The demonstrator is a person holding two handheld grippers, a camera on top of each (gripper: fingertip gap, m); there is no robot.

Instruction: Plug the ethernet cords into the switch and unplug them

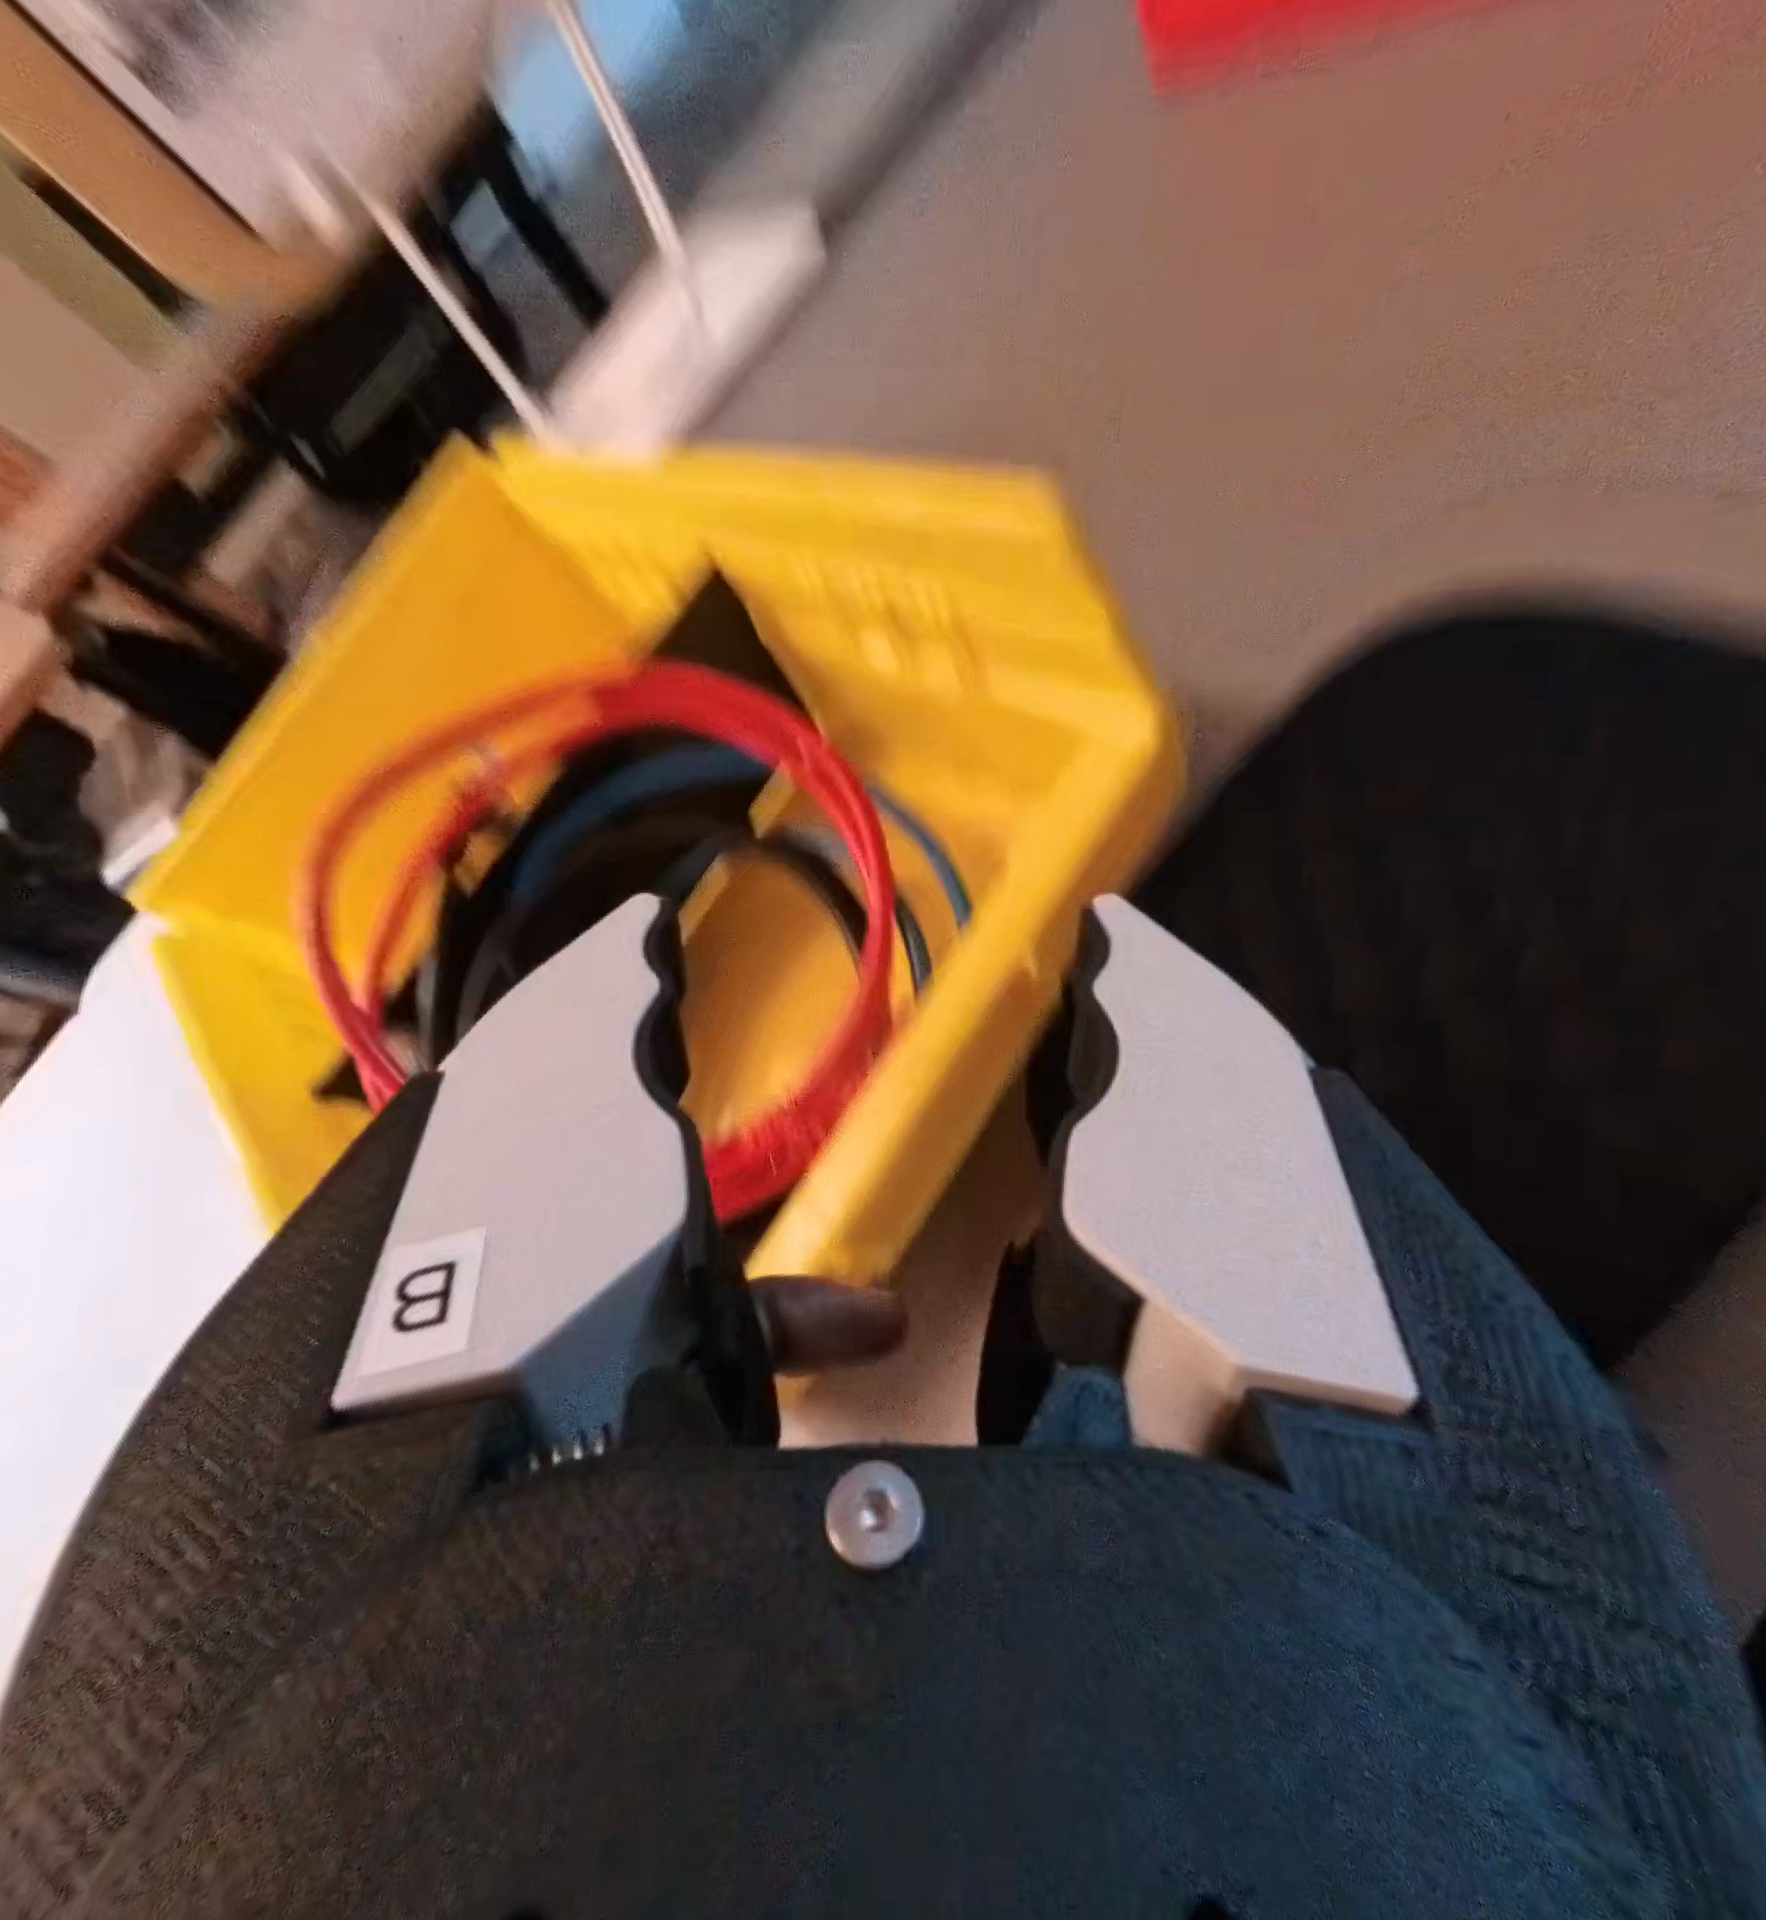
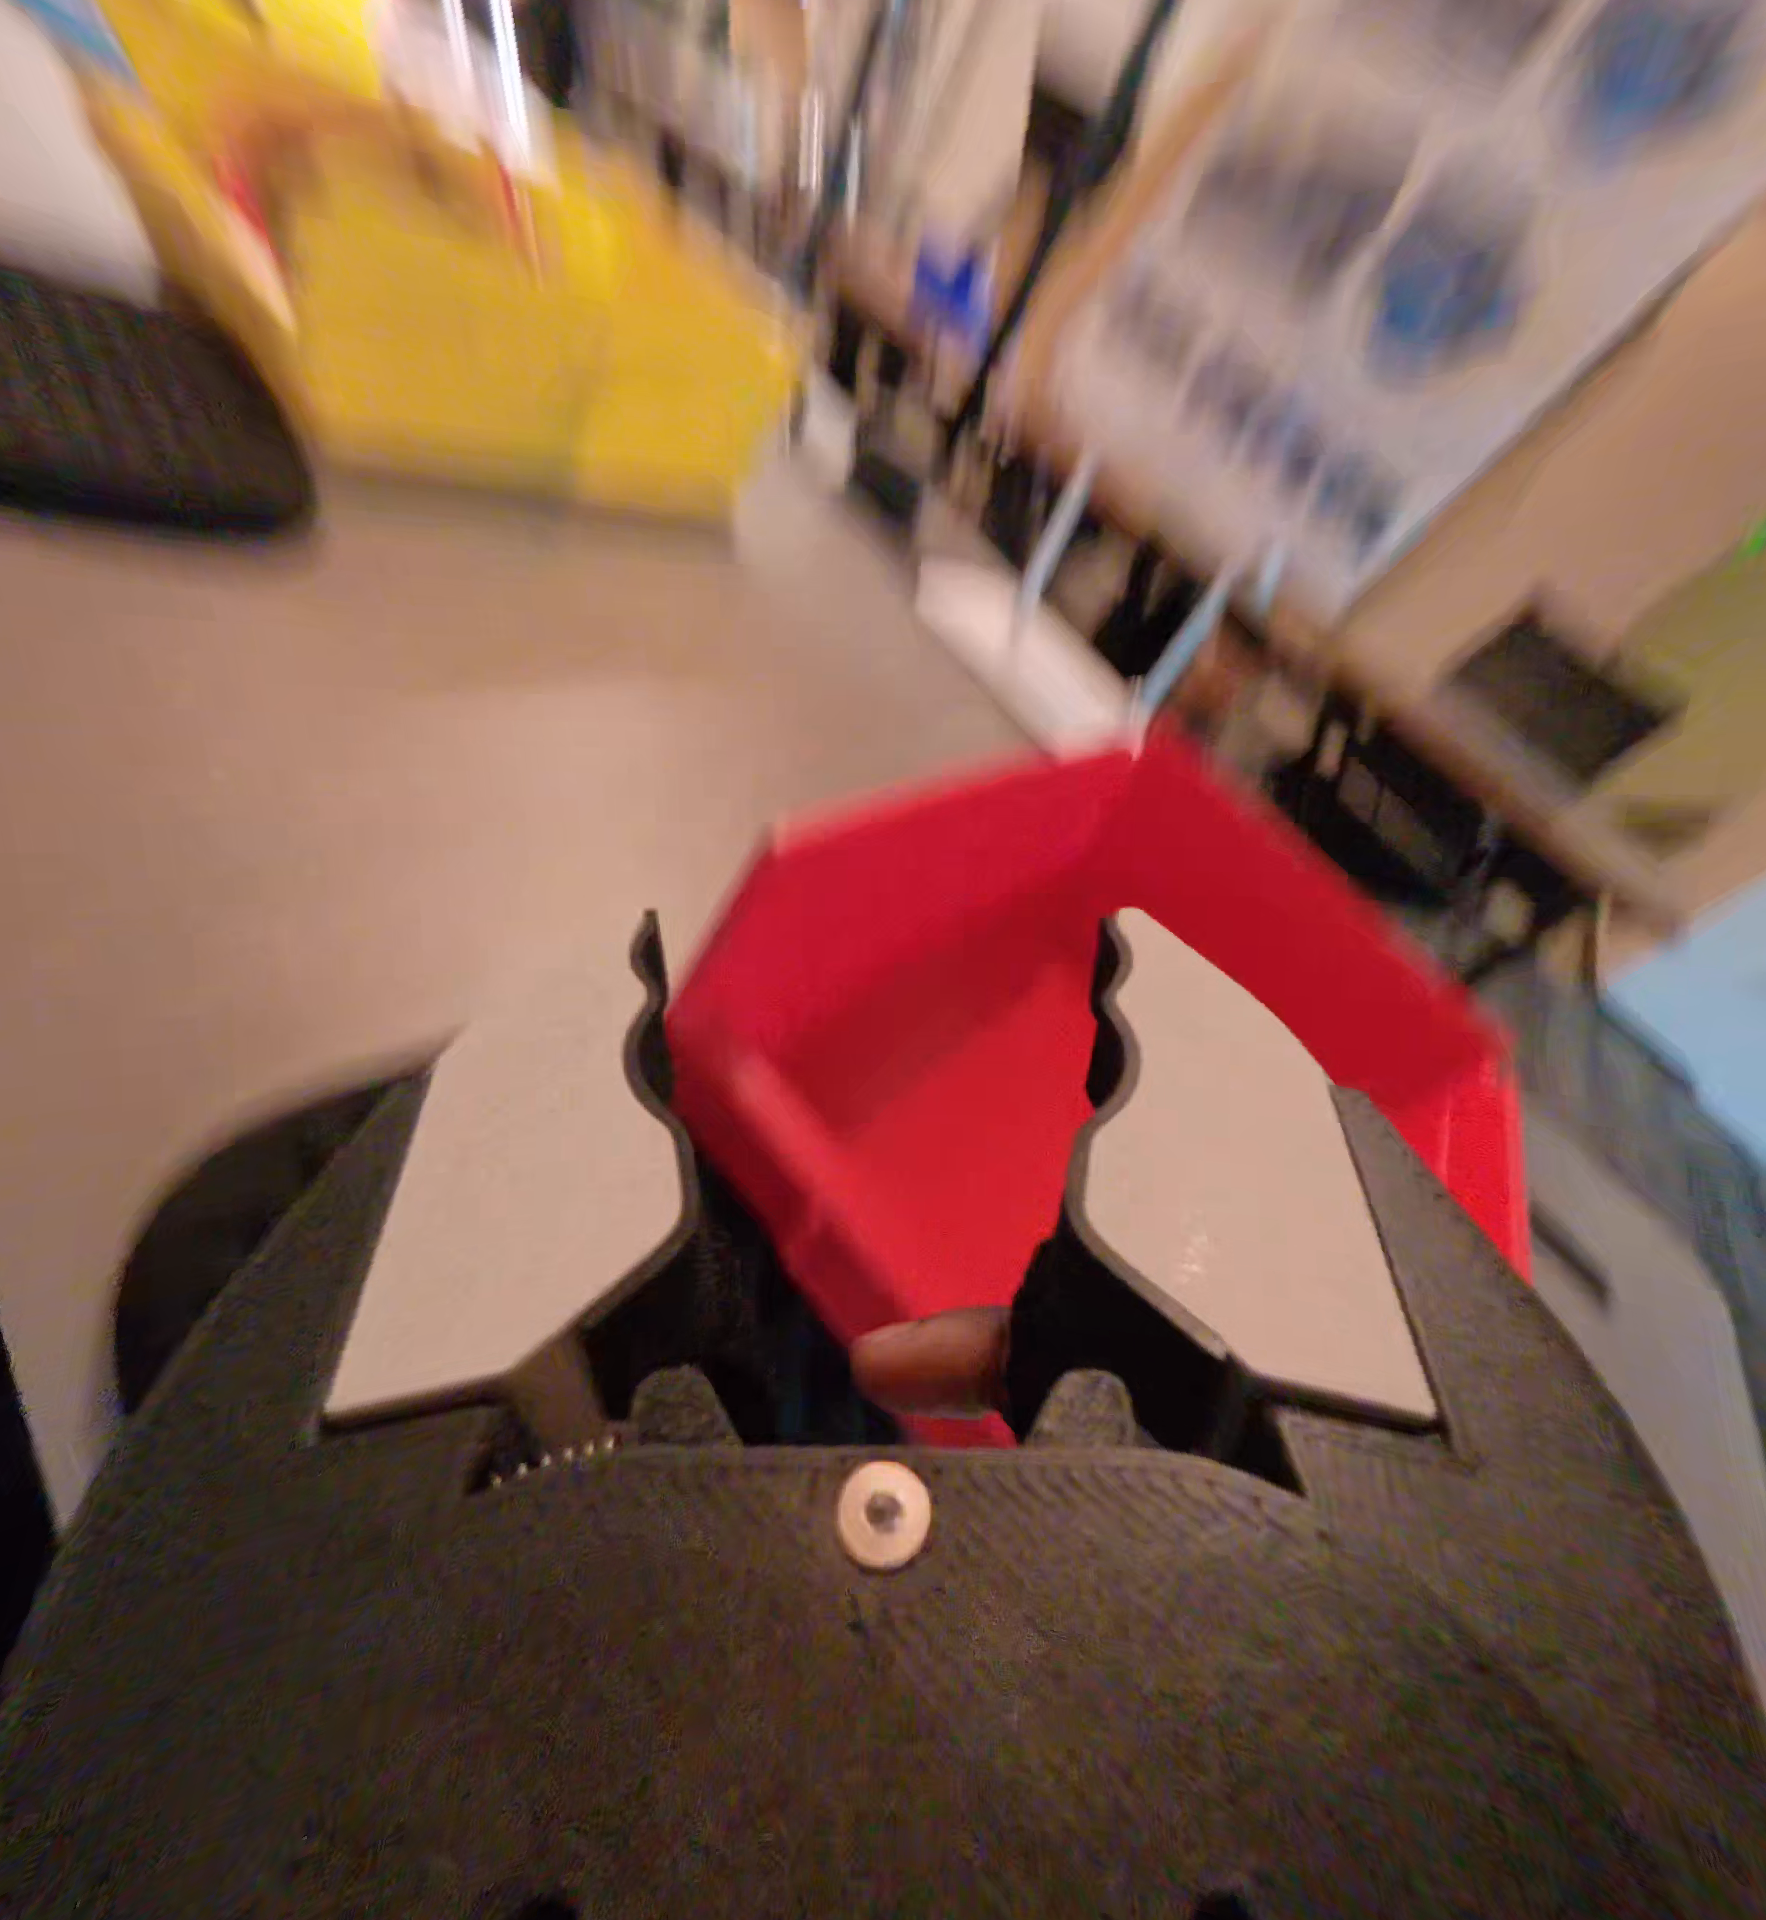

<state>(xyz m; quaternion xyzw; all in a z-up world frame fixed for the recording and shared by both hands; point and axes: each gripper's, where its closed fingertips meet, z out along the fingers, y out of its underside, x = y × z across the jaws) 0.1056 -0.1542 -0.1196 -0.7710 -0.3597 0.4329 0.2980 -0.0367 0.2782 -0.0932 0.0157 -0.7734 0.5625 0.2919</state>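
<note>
Cords (image 1: 598, 914) coiled in yellow bin (image 1: 972, 665) | ahead of left hand-held gripper (image 1: 874, 971), spread | right hand-held gripper (image 2: 879, 987) spread around red bin (image 2: 962, 997)

On my left feed I see a bright yellow bin (image 1: 972, 665) holding a coil of red cord (image 1: 837, 852) with blue and black cords (image 1: 567, 862) looped inside it. The left gripper (image 1: 874, 925) has pale grey fingers (image 1: 546, 1122) edged in black on a black textured body, and one finger carries a white sticker (image 1: 427, 1294) with a black letter. To the right sits a black mesh chair seat (image 1: 1544, 935) over a beige floor (image 1: 1378, 364). On my right feed, a plain red bin (image 2: 920, 997) shows between the same grey-and-black fingers (image 2: 515, 1174); a blurred yellow bin (image 2: 505, 343) lies far left.
</note>
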